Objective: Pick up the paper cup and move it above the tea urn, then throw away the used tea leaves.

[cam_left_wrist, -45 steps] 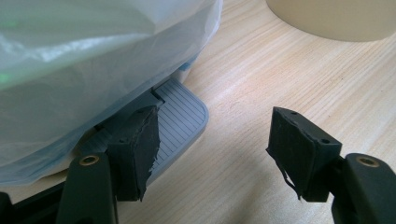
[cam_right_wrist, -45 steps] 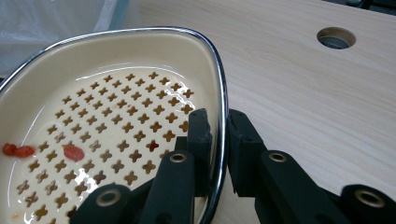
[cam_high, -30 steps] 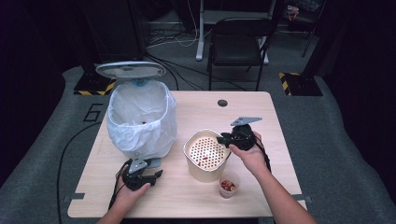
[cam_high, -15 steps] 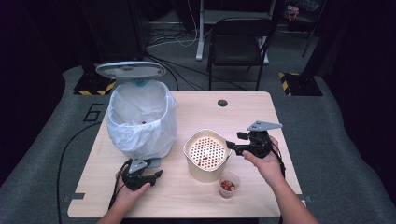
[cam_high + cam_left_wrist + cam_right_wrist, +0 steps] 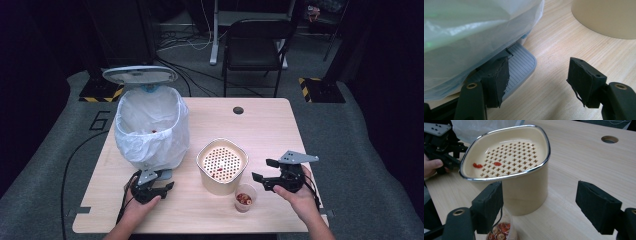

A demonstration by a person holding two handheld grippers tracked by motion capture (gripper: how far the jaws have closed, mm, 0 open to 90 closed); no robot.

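Note:
A cream container with a perforated insert stands mid-table; two red bits lie on the insert. A small clear cup of red rings sits at its front right. My right gripper hovers to the right of the container, pointing at it. Its jaws have just been opening and stand open with nothing between the pads. My left gripper rests on the table in front of the bag-lined bin, open and empty, with its left fingertip beside the grey pedal.
The bin's lid stands raised at the back left. A round cable hole sits near the table's far edge. A black chair stands beyond the table. Bare wood lies to the right of the container.
My right gripper has drawn back from the container's right rim, toward the right and the near edge, and its jaws have opened. The left gripper has not moved.

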